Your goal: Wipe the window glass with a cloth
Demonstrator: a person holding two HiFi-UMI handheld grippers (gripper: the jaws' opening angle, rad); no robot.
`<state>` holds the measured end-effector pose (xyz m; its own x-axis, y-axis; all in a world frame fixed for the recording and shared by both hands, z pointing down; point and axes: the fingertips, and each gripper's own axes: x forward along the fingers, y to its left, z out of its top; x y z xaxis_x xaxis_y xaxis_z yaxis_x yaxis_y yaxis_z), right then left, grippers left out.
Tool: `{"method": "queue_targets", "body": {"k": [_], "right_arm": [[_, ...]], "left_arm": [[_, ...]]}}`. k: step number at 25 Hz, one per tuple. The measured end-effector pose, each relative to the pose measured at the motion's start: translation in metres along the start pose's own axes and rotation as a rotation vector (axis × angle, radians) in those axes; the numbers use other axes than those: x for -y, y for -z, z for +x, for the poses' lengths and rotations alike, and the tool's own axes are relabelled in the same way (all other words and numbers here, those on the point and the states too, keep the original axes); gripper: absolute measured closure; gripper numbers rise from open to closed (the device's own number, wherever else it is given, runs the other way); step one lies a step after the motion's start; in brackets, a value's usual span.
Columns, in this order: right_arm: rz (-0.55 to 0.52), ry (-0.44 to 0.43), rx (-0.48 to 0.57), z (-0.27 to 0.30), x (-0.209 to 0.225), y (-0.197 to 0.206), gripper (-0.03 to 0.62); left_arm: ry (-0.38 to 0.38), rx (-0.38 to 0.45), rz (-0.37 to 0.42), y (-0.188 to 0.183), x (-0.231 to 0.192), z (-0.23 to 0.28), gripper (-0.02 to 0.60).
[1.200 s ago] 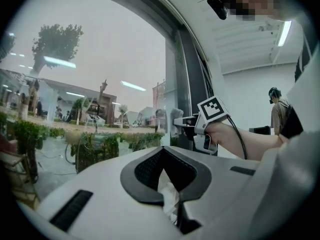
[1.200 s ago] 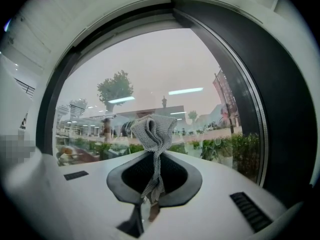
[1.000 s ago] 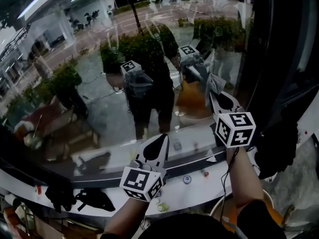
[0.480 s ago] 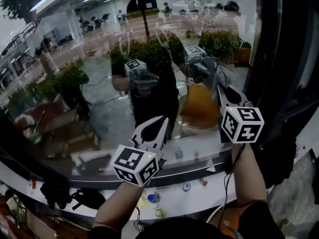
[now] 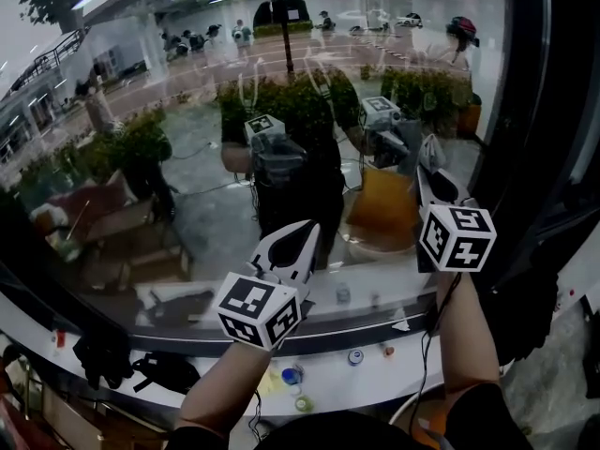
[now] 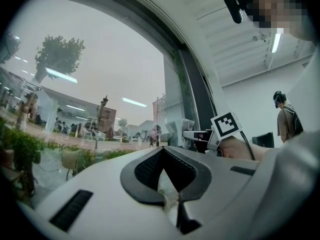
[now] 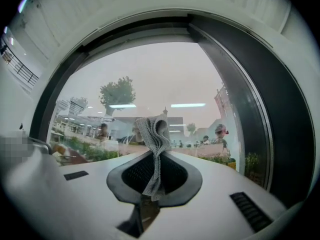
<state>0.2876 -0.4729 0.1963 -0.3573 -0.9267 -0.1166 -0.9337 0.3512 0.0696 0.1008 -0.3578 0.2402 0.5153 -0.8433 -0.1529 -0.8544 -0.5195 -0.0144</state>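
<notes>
Both grippers have risen slightly, the right gripper (image 5: 431, 157) clenched on the cloth (image 7: 152, 149) up by the window glass (image 5: 187, 111) (apparently mid-stroke), the left gripper (image 5: 302, 232) closed, empty.

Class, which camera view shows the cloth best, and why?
The right gripper view: the cloth sits pinched in the right gripper, its folds and weave plain. The head view gives only a pale scrap past that gripper; the left gripper view does not show it clearly.
</notes>
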Motion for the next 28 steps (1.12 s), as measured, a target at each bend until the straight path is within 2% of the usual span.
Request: {"method": "queue_targets", "body": {"k": [12,20,28], "right_arm": [[0.008,-0.047,0.001,0.005,-0.034,-0.006,0.548],[0.003,-0.092,0.004,0.017,-0.148,-0.023,0.548],[-0.002,-0.127,0.004,0.027,-0.238,-0.02,0.548]], "left_arm": [[-0.025,-0.025,0.04,0.003,-0.008,-0.023,0.574],[-0.064,-0.03,0.04,-0.012,-0.076,-0.103,0.574],[-0.132,-0.011,0.031,-0.009,-0.137,-0.173,0.574]]}}
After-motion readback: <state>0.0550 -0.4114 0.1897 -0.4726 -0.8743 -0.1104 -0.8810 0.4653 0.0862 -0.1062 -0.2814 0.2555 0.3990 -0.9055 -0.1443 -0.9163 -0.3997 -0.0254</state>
